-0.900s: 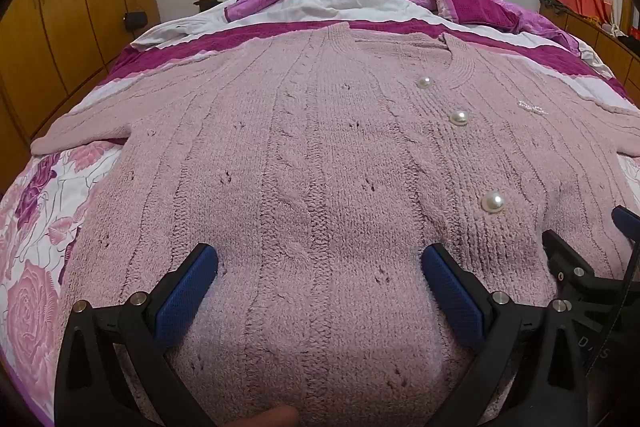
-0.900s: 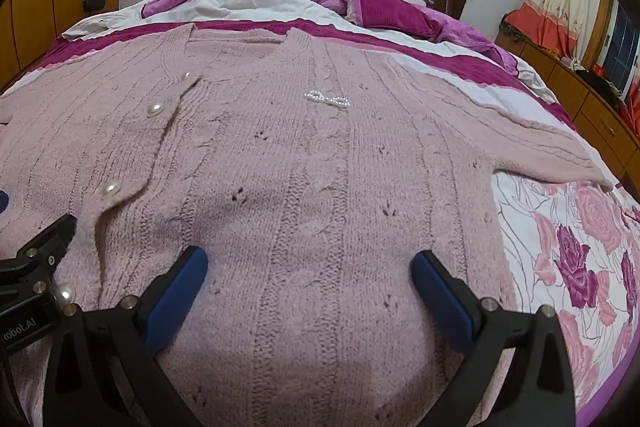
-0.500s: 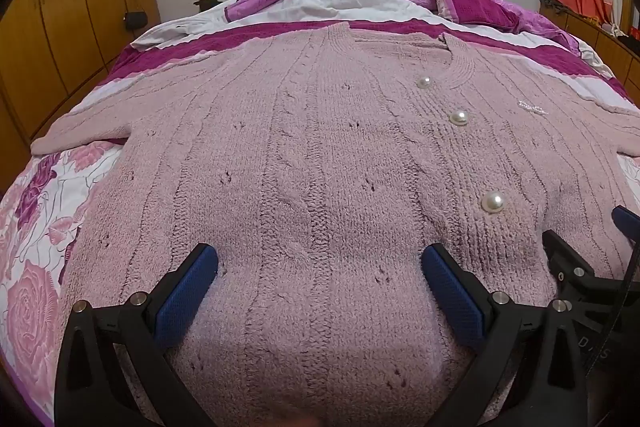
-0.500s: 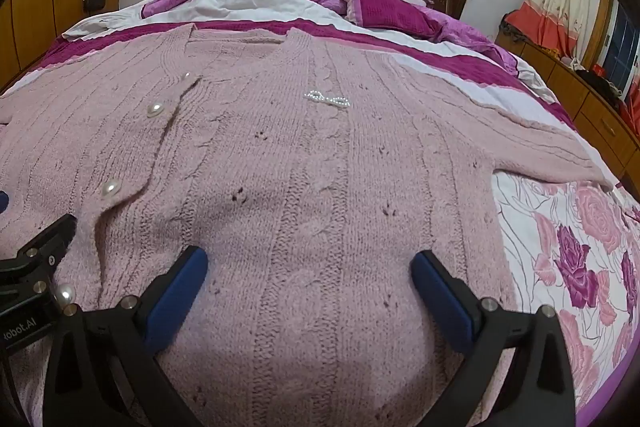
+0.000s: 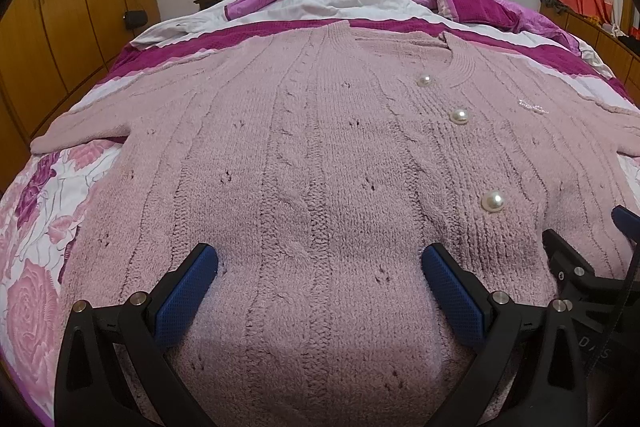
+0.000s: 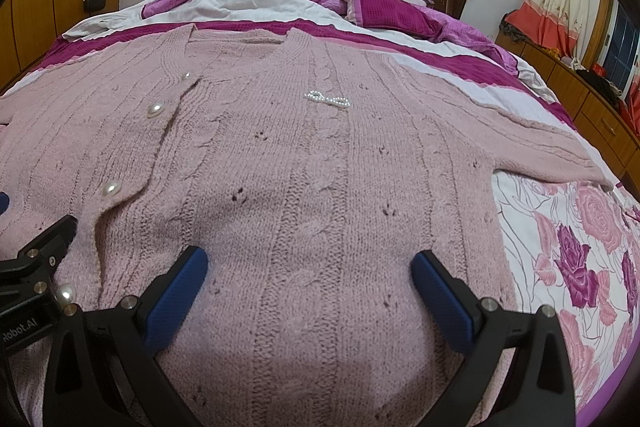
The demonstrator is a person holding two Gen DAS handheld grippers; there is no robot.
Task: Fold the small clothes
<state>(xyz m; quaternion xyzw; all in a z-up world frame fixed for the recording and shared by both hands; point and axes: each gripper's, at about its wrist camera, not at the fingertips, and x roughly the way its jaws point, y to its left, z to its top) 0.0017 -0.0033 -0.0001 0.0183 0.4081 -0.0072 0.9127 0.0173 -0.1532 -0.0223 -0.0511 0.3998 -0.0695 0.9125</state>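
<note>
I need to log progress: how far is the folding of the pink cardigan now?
Done: the cardigan lies flat on the bed, buttoned, sleeves spread out. In hand: nothing; the left gripper and right gripper are open above the hem area, gripping no fabric. Left: every fold, sleeves and body.

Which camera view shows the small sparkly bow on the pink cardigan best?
The right wrist view: the bow lies near the centre, its two loops clear. In the left wrist view the bow is only a small glittering streak near the right edge.
</note>
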